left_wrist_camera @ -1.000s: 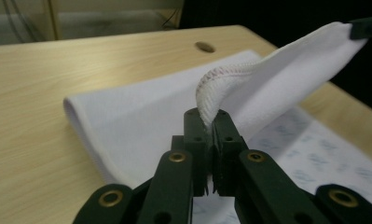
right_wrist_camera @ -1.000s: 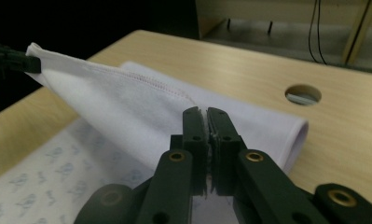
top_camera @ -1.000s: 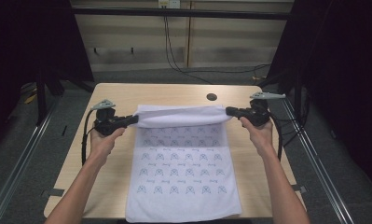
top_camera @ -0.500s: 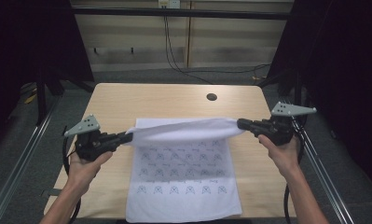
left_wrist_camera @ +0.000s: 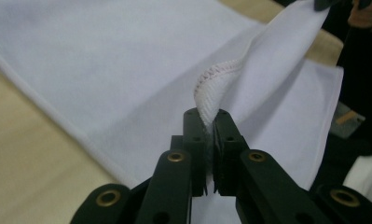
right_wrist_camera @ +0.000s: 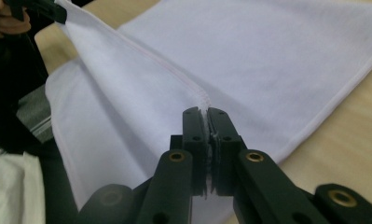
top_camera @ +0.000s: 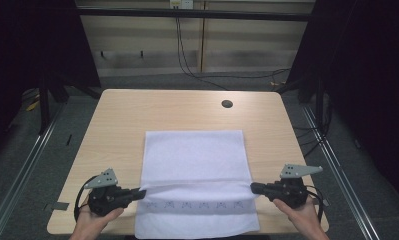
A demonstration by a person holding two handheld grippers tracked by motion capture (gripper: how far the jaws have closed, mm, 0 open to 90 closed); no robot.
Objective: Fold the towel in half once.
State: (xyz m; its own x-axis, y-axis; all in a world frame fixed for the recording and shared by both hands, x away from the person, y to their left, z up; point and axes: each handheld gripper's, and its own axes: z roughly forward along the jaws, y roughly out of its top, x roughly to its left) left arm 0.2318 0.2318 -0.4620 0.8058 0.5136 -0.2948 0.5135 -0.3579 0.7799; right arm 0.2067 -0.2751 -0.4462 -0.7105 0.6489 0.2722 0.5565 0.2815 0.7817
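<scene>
A white cloth (top_camera: pixel 194 155) lies on the wooden table (top_camera: pixel 122 115), folded toward the near edge so its plain side faces up. A strip with a small printed pattern (top_camera: pixel 197 205) shows at the front. My left gripper (top_camera: pixel 143 191) is shut on the left corner of the folded-over edge, low near the table. In the left gripper view the stitched hem (left_wrist_camera: pixel 216 77) bunches out of the left gripper (left_wrist_camera: pixel 210 122). My right gripper (top_camera: pixel 253 187) is shut on the right corner, with the hem (right_wrist_camera: pixel 174 70) running from the right gripper (right_wrist_camera: pixel 207 114). The edge hangs taut between them.
A dark round hole (top_camera: pixel 227 104) sits in the tabletop at the back right. Cables (top_camera: pixel 187 55) run down behind the table, and metal rails (top_camera: pixel 32 155) flank it on the floor. Both hands are close to the table's near edge.
Both grippers have carried the cloth's far edge toward the near side and lower, spreading apart. The plain side now covers most of the patterned side.
</scene>
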